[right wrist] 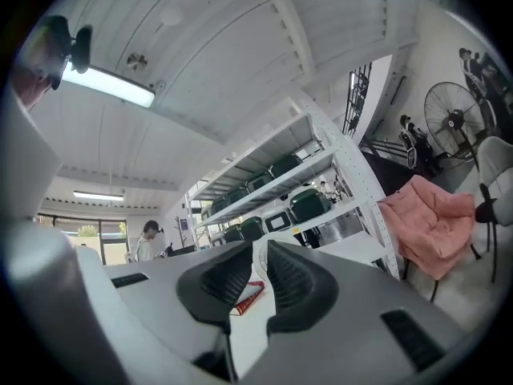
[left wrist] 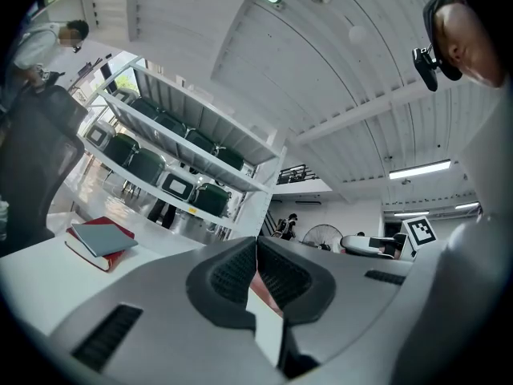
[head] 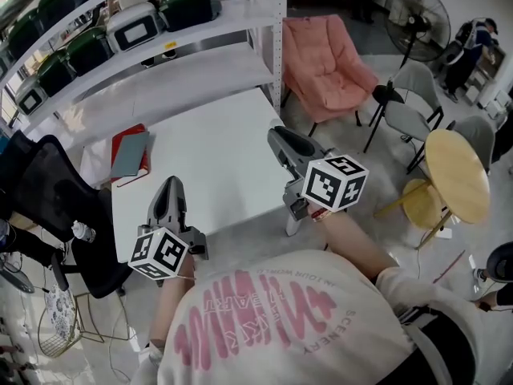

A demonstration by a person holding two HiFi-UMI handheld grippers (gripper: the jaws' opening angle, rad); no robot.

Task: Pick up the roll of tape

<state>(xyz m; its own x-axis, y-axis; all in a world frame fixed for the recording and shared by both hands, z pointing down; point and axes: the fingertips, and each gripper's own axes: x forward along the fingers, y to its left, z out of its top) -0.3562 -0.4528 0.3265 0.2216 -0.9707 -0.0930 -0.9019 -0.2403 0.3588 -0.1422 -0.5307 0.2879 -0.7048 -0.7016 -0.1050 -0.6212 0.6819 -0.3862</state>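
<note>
No roll of tape shows in any view. Over the near edge of the white table (head: 216,159), my left gripper (head: 170,186) points level toward the shelves. Its jaws (left wrist: 256,245) are shut with nothing between them. To its right and a little higher, my right gripper (head: 278,136) hangs over the table's right corner. Its jaws (right wrist: 259,253) stand slightly apart, open and holding nothing. Through that gap I see only the table and a red book (right wrist: 248,295).
The red book with a grey notebook on top (head: 128,155) lies at the table's far left. White shelves with green cases (head: 120,30) stand behind. A black office chair (head: 56,207) is at left. A pink chair (head: 325,58), grey chairs (head: 409,107) and a round wooden table (head: 457,175) are at right.
</note>
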